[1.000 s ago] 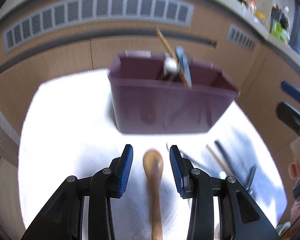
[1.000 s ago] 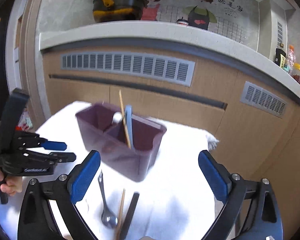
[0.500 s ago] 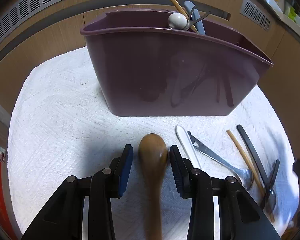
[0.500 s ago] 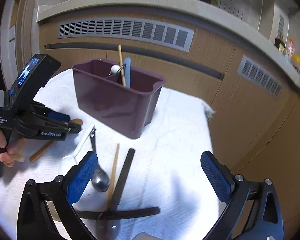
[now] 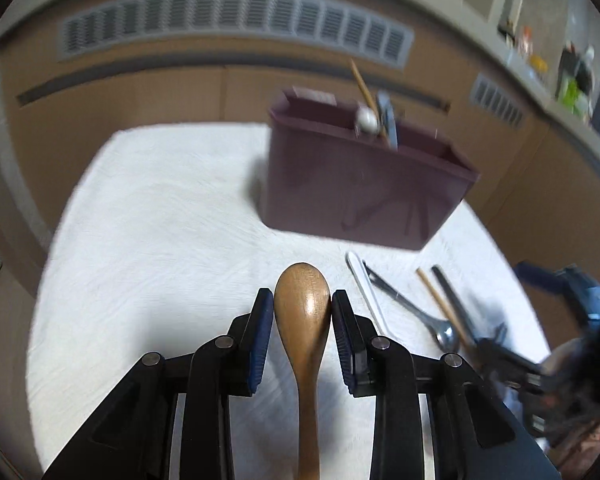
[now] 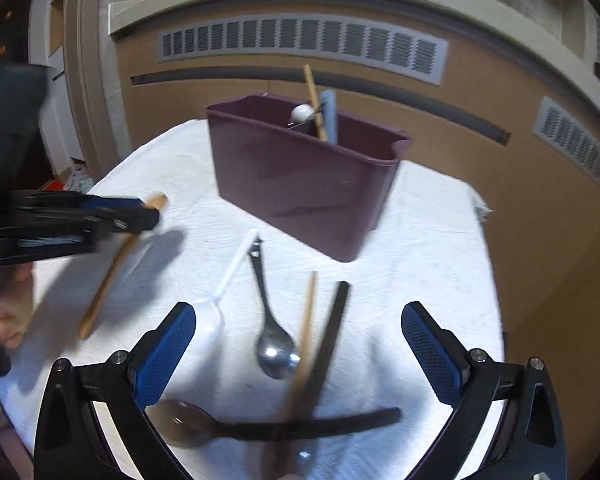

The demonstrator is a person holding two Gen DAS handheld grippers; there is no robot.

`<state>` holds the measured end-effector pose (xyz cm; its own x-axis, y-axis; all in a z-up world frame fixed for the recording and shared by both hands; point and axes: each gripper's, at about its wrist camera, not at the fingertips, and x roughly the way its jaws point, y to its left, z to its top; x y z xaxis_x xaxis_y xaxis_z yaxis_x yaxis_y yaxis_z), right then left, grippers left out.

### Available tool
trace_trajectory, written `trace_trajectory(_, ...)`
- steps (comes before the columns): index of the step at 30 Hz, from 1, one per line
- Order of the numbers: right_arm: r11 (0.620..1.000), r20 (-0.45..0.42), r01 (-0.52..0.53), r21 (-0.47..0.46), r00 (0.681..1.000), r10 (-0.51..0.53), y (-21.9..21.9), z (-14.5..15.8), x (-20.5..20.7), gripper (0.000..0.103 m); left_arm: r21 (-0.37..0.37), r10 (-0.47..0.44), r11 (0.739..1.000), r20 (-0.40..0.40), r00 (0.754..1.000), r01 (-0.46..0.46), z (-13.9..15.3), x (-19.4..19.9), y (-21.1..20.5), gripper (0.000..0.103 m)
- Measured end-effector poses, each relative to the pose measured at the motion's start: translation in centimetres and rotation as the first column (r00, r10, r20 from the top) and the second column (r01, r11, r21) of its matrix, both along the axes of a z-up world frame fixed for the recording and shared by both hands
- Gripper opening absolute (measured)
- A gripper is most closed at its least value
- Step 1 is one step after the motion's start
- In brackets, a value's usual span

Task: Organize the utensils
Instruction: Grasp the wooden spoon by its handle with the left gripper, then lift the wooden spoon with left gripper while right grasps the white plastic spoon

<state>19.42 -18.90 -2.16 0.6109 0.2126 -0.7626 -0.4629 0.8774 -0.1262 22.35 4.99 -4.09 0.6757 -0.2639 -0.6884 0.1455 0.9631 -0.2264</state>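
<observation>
Closing on the wooden spoon point(image 5: 303, 312), our left hand-held gripper point(image 5: 302, 305) pinches its bowl; only the right view shows our right hand-held gripper point(image 6: 298, 334) gaping above a metal spoon point(image 6: 274, 346).

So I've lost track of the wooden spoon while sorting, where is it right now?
The wooden spoon sits bowl-forward between the closing pads of the left gripper, over the white cloth, left of the white plastic spoon and short of the purple caddy.
</observation>
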Motion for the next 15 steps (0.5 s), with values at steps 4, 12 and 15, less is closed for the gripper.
trace_trajectory(4, 0.999, -0.098, -0.048, -0.003, 0.994, 0.048, 2.6, -1.0, 1.3, 0.062, -0.041, 0.044, 0.998, 0.062, 0.997, -0.041, 1.8, -2.4, 2.1, 0.031)
trace_trajectory(12, 1.000, -0.251, -0.013, 0.027, 0.968, 0.019, 6.5, -3.5, 6.0, 0.028, -0.096, 0.097, 0.991, 0.091, 0.991, -0.088, 2.5, -4.5, 4.8, 0.031)
trace_trajectory(15, 1.000, -0.288, 0.018, 0.015, 0.958, -0.013, 7.2, -4.5, 7.3, 0.023, -0.116, 0.103, 0.989, 0.091, 0.990, -0.092, 2.5, -4.8, 5.5, 0.031)
